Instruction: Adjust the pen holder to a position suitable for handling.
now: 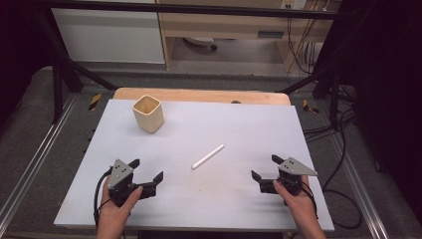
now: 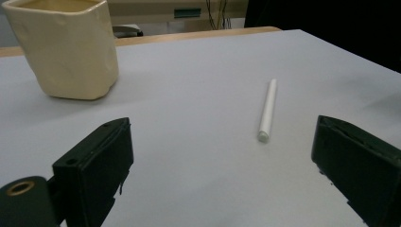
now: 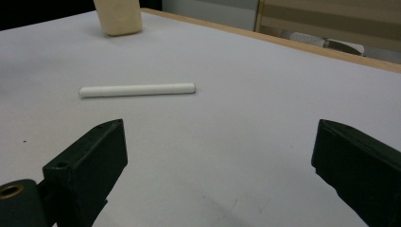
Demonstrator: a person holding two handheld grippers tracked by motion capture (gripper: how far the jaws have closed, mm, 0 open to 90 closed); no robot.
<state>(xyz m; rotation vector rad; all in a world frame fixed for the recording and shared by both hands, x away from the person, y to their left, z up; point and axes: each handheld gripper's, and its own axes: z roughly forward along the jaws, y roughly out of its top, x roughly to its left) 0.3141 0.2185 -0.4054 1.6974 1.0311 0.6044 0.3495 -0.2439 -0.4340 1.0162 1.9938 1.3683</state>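
Item: white stick (image 1: 208, 156), slender, round-ended (chalk or a pen, not told apart). Lying flat on the grey table top (image 1: 234, 124), near the middle, touching nothing. Long axis diagonal in the high view: near end toward the person's left, far end toward the right and away.

Item: cream cup (image 1: 148, 113), square-mouthed, upright, far left of the table, well apart from the stick.

Item: left gripper (image 1: 147, 170), held low near the front edge, jaws spread wide, nothing between them. Stick ahead and to its right; seen nearly end-on along its length in the left gripper view (image 2: 267, 110), cup (image 2: 71, 47) beyond at left.

Item: right gripper (image 1: 264, 167), near the front edge on the other side, jaws likewise spread wide and empty. Stick ahead and to its left; seen broadside in the right gripper view (image 3: 137, 90).

Distance: roughly midway between the two, neither clearly nearer. Judged better placed: right, since jaws already straddle the short axis (left would want a turn of the hand first).
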